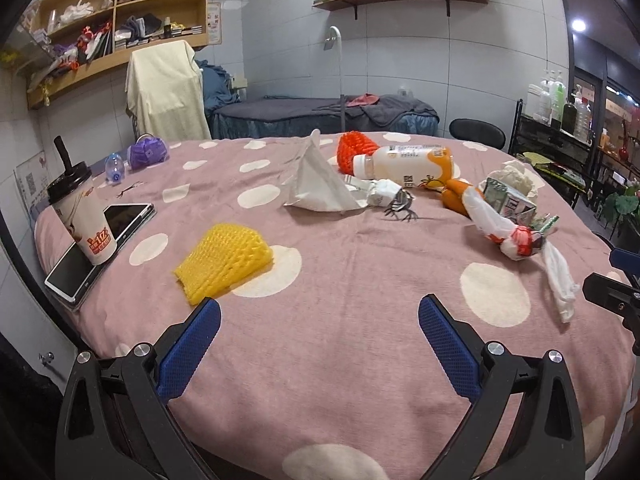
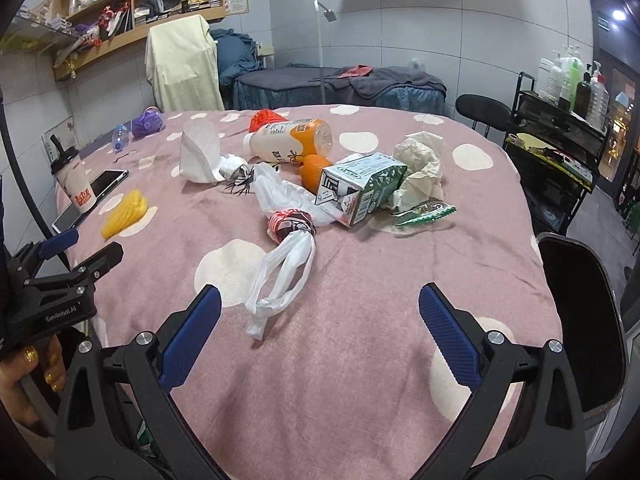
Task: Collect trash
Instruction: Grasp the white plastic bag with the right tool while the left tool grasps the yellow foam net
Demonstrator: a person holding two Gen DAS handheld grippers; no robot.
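Left gripper [image 1: 319, 320] & right gripper [image 2: 320, 312]: fingers spread wide, holding nothing, over near edge of bed [image 2: 360, 320]. Trash mid-bed: knotted plastic bag [image 2: 288, 252], milk carton [image 2: 360, 192], bottle [image 2: 292, 138]; yellow foam net [image 1: 224, 264] toward left edge.

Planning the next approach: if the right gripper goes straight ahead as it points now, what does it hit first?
Probably the white plastic bag: its loose end lies just left of centre between the open right gripper fingers. Dead centre is bare tablecloth, with the carton further on. Depth is uncertain.
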